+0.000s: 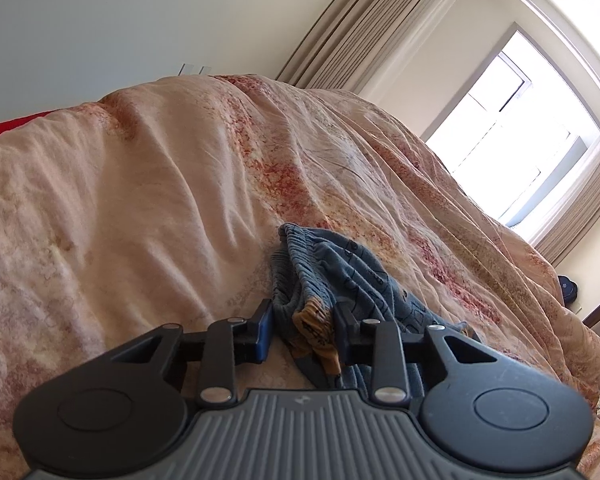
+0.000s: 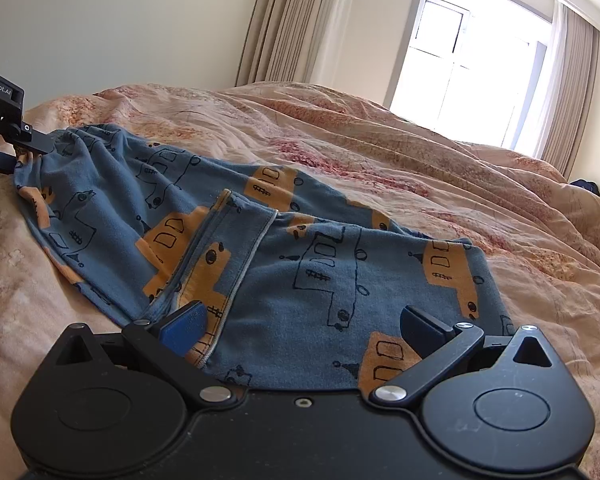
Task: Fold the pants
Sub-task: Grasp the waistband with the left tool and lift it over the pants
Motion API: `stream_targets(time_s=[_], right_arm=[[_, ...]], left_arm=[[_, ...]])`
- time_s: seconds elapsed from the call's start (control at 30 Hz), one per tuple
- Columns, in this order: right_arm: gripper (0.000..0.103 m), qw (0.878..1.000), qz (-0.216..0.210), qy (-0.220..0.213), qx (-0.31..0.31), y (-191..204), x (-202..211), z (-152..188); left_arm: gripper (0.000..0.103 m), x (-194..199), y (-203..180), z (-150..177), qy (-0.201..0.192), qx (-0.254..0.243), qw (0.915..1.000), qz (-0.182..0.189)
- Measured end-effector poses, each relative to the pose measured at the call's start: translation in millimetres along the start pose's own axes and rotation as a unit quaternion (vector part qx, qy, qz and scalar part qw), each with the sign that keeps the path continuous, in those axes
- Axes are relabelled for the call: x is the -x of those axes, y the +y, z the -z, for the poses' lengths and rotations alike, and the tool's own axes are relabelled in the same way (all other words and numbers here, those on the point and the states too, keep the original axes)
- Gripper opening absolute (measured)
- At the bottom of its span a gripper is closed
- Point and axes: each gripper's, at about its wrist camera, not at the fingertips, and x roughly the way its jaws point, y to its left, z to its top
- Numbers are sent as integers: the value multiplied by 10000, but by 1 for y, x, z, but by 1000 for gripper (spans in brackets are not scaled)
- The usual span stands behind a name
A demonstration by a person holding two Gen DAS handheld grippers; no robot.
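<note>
The blue pants, printed with orange vehicles, lie spread on the peach floral bedspread of the bed. In the right wrist view the waistband end sits at ten o'clock and the leg ends reach down to six o'clock. The left claw is clenched on the bunched waistband, with cloth pinched between its two pads; in the right wrist view it shows at nine o'clock, at the pants' far corner. The right claw stands released, its blue pads wide apart over the leg ends, with cloth lying between them and no pinch. A bright window with beige curtains sits at one o'clock.
</note>
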Motion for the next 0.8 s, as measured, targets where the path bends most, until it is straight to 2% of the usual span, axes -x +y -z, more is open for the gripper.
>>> stream_targets(time_s=[0.1, 0.33, 0.63, 0.8], right_arm=[[103, 10000, -1, -1, -1, 0, 0, 0], [103, 10000, -5, -2, -14, 0, 0, 0], [103, 9993, -245, -10, -276, -11, 3, -6], [103, 9986, -266, -358, -268, -22, 15, -15]], left_arm=[[23, 3, -5, -1, -6, -65, 9999, -98], [20, 26, -41, 0, -425, -824, 9955, -212], [19, 49, -116, -3, -793, -1830, 9796, 236], [19, 52, -159, 4, -826, -2269, 9687, 577]])
